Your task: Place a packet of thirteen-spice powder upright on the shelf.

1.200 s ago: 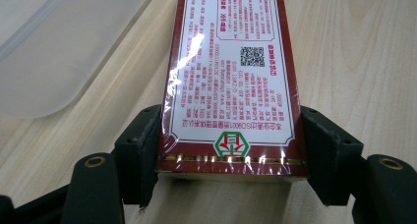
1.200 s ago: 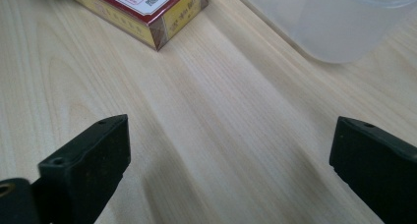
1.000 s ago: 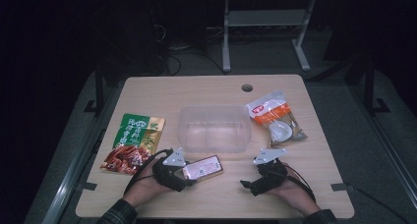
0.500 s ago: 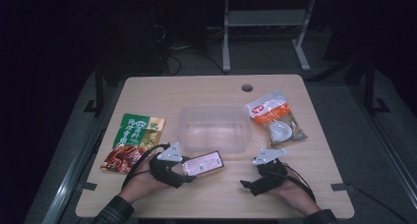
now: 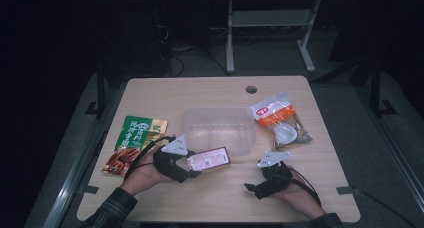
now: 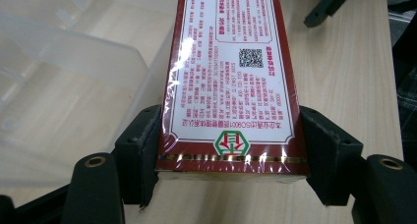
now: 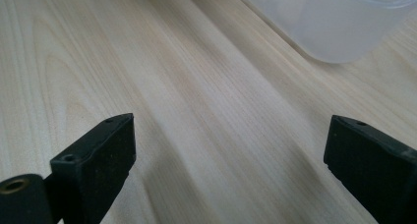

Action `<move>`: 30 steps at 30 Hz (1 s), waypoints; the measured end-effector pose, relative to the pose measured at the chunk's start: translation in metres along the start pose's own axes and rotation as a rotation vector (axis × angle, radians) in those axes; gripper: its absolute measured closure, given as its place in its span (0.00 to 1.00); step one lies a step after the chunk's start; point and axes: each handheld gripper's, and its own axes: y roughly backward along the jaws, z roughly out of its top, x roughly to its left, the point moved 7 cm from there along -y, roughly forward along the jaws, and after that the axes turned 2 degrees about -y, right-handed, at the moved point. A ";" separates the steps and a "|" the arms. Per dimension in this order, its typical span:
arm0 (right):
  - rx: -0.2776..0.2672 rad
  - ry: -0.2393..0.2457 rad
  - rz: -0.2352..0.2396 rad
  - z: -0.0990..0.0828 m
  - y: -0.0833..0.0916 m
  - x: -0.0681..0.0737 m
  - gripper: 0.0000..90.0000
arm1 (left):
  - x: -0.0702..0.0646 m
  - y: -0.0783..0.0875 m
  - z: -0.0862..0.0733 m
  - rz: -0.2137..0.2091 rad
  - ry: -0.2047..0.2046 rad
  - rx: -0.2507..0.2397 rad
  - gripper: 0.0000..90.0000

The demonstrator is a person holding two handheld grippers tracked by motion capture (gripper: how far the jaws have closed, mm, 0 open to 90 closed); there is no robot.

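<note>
**Meanwhile, a wrapped box held beside the clear tub**

Just in front of the clear plastic tub (image 5: pixel 219 130), the left gripper (image 5: pixel 186 164) clamps a red-and-white printed box (image 6: pixel 230 81) across its short end, one jaw on each side. It looks light and stiff, but its glossy film wrap may slip, so a square hold on the flat sides seems wise. The right gripper (image 5: pixel 256 188) rests with jaws wide apart and empty, right of the box. Around the tub stretches a pale wooden table (image 5: pixel 200 93) with two snack packets, the room dark beyond.
</note>
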 end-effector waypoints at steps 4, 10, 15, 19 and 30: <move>-0.001 0.007 0.000 0.000 0.000 0.000 0.05 | 0.008 0.003 0.010 -0.004 -0.005 -0.006 0.36; -0.002 0.008 0.003 0.000 0.000 0.001 0.05 | 0.016 0.009 0.023 -0.004 -0.021 -0.013 0.36; -0.006 0.009 0.004 0.001 0.000 0.002 0.05 | 0.029 0.015 0.038 -0.010 -0.042 -0.021 0.36; -0.004 0.009 0.004 0.000 0.001 0.001 0.05 | 0.039 0.016 0.044 -0.018 -0.051 -0.021 0.36; -0.005 0.006 0.006 0.001 0.001 0.002 0.06 | 0.061 0.007 0.061 -0.049 -0.079 0.008 0.36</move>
